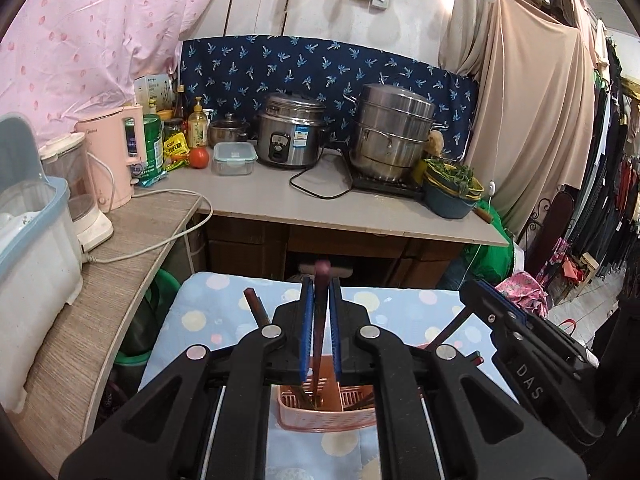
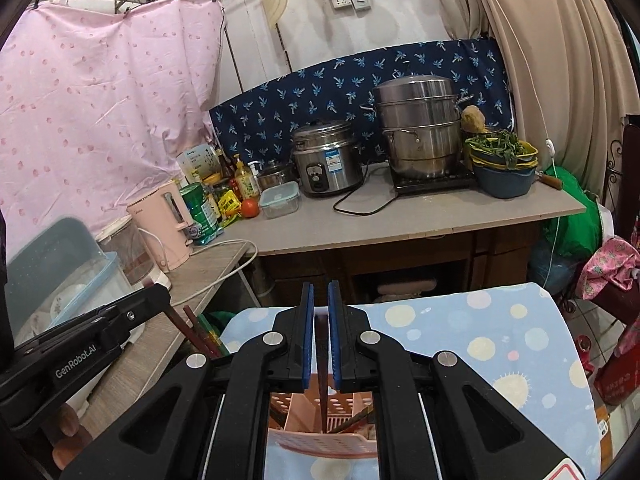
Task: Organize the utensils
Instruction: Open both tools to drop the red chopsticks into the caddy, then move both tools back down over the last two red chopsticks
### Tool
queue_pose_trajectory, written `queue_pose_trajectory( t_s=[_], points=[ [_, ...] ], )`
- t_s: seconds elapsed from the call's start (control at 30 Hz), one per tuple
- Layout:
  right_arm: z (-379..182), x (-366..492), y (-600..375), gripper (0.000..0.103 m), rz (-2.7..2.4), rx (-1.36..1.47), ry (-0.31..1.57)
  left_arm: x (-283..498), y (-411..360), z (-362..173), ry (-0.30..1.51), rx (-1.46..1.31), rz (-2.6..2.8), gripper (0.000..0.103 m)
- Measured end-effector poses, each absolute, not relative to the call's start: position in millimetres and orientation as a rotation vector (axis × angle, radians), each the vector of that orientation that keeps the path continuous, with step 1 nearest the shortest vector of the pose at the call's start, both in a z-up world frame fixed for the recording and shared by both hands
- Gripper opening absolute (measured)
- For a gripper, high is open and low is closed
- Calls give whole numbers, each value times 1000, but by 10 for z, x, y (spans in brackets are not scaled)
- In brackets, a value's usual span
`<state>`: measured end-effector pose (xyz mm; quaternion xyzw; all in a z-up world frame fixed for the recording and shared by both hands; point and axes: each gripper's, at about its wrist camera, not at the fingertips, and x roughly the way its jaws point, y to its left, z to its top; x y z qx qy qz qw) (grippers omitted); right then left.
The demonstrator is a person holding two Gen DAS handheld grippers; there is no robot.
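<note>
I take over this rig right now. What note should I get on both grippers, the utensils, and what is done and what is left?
Left gripper: shut on a dark red chopstick, whose lower end points into the pink basket.
Right gripper: a dark chopstick stands between the pads, tip in the same basket; the pads seem slightly off it, so treat it as loose.
Done: other chopsticks stick up beside the left gripper, their lower ends hidden.
Left: let both chopsticks settle in the basket, then lift away. These views do not show whether more utensils are waiting.
</note>
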<state>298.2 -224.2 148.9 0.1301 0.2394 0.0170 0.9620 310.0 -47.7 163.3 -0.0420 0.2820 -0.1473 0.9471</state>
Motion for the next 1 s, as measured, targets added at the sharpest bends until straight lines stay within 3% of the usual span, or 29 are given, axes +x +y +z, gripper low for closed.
queue_pose_trajectory(
  t_s=[0.03, 0.17, 0.6, 0.7, 1.0],
  points=[
    [1488, 2963, -2244, 14, 30, 266, 485, 3085, -485, 1624, 569, -80, -294, 10],
    [1540, 2866, -2269, 21, 31, 282, 469, 2986, -532, 1607, 542, -36, -257, 37],
    [1610, 2231, -2207, 28, 70, 273, 448, 2549, -494, 1525, 570, 12, -240, 41],
    [1562, 2055, -2161, 29, 70, 256, 454, 2421, -471, 1470, 582, 17, -241, 47],
    [1045, 1316, -1980, 29, 69, 166, 552, 1925, -354, 1147, 624, 23, -243, 49]
  ],
)
